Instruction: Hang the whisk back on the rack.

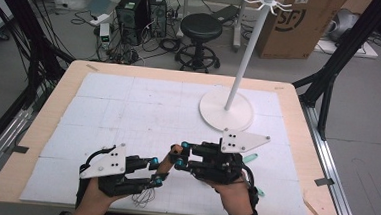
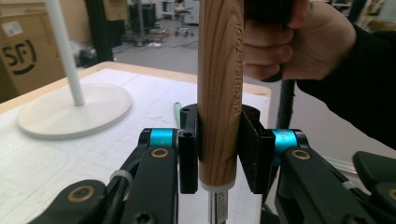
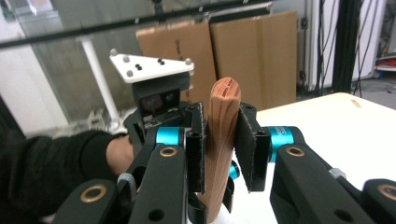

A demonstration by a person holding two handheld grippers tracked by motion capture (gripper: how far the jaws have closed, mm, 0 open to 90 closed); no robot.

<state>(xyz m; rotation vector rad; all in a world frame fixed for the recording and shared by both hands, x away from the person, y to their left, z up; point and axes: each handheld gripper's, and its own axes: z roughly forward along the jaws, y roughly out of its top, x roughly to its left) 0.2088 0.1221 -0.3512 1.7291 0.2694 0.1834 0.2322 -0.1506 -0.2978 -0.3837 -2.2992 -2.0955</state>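
Note:
A whisk with a wooden handle (image 1: 167, 161) (image 2: 219, 84) (image 3: 223, 116) marked "KITCHEN TOOL" is held near the table's front edge. Its thin wire loops (image 1: 143, 198) hang just over the mat. My left gripper (image 1: 157, 171) (image 2: 219, 158) is shut on the handle near its metal collar, pads pressed to both sides. My right gripper (image 1: 180, 154) (image 3: 222, 151) is shut on the same handle nearer its rounded free end. The two grippers face each other, tips almost touching. The right gripper view shows the left gripper's grey plate (image 3: 152, 69) just beyond the handle.
A white stand with a round base (image 1: 226, 117) and a tall pole (image 1: 246, 56) stands at the back right of the white mat (image 1: 128, 108). A slim green object (image 1: 249, 157) lies under my right hand. Beyond the table are a stool, computers and cardboard boxes.

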